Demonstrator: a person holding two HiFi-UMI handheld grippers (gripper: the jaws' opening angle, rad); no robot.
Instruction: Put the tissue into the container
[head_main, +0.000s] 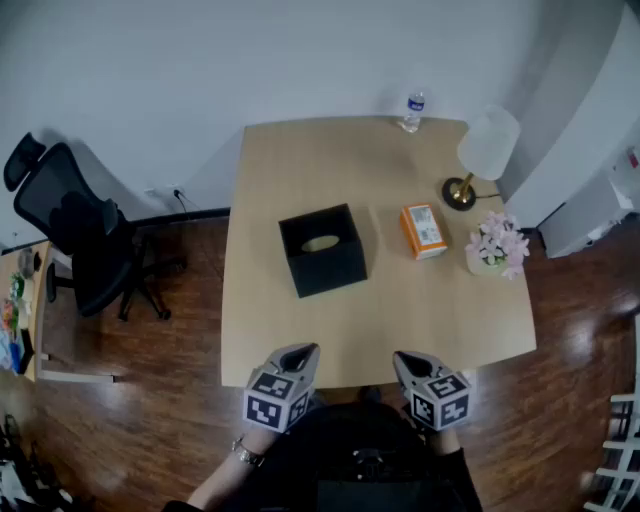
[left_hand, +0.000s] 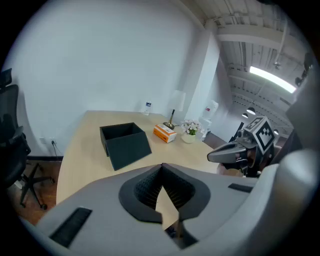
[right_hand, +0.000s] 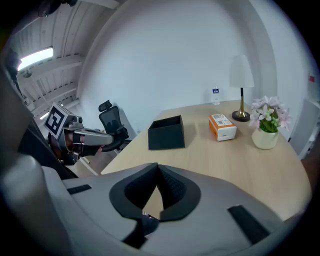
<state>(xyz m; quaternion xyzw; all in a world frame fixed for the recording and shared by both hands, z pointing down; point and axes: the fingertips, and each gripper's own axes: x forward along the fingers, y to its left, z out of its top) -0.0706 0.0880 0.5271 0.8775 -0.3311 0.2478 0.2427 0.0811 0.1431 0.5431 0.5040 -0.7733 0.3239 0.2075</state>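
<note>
Nearest first, item one: my left tongs (head_main: 303, 352), held just short of the near table edge, jaws brought together at the tips with nothing between them

Item two: my right tongs (head_main: 401, 358), beside the left and apart from it, at the same edge, jaws likewise closed tip to tip and empty

Item three: table (head_main: 300, 180), pale wood, squarish, bearing everything listed below

Item four: container (head_main: 322, 250), a black box with an open top, standing near the middle of the table and turned slightly askew; a pale patch shows inside it, and I cannot tell what it is

Item five: tissue pack (head_main: 424, 231), orange with a white label, lying flat on the table to the right of the container, near it but not touching, and outside it

Item six: flower pot (head_main: 495, 248), a small white pot of pale pink blossoms, just right of the tissue pack near the table's right edge

Item seven: lamp (head_main: 480, 155), brass foot and white shade, behind the flowers

Item eight: water bottle (head_main: 414, 110), upright at the far edge by the wall

Item nine: office chair (head_main: 80, 235), black, on the wooden floor well left of the table
</note>
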